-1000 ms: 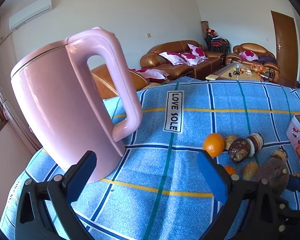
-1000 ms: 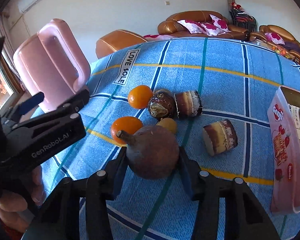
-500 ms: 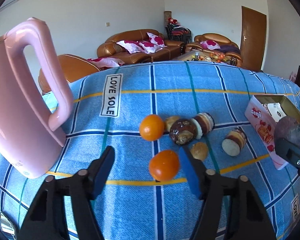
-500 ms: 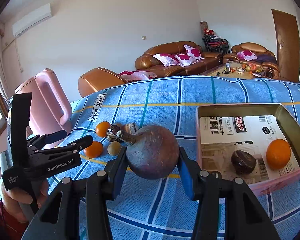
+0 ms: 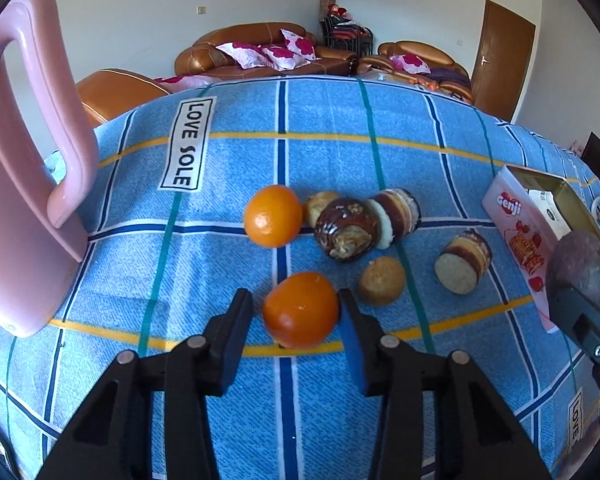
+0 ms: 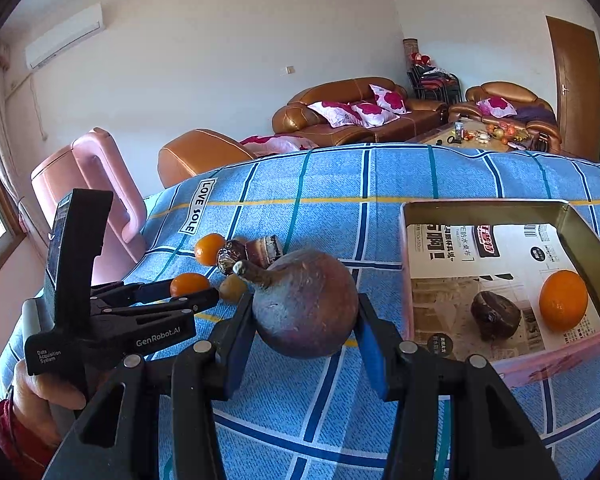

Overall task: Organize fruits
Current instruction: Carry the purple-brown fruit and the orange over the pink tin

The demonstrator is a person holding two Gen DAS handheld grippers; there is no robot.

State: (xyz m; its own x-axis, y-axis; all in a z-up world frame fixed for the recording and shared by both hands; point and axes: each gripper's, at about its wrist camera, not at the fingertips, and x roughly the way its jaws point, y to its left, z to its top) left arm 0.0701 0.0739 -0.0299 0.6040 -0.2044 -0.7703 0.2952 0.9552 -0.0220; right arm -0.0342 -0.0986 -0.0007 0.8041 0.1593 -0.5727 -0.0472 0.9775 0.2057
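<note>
My left gripper (image 5: 296,320) points down at the blue checked cloth, its jaws closing around the near orange (image 5: 300,310). The right pad is at the peel and a thin gap shows on the left. From the right wrist view that left gripper (image 6: 188,294) flanks the same orange (image 6: 189,283). My right gripper (image 6: 306,320) is shut on a round purple-brown fruit (image 6: 306,304) with a stem, held above the cloth just left of the pink tin box (image 6: 406,264). In the box lie an orange (image 6: 563,300) and a dark brown fruit (image 6: 494,314).
A second orange (image 5: 273,216), a dark glossy fruit (image 5: 346,226), two layered rolls (image 5: 462,266) and small tan pieces (image 5: 381,286) lie beyond the left gripper. A pink kettle (image 5: 20,200) stands at the left. A person's hand (image 6: 44,384) holds the left gripper.
The left gripper swung away from the kettle, dropped toward the near orange and narrowed its jaws around it. The right gripper carried the purple-brown fruit from over the pile to beside the box.
</note>
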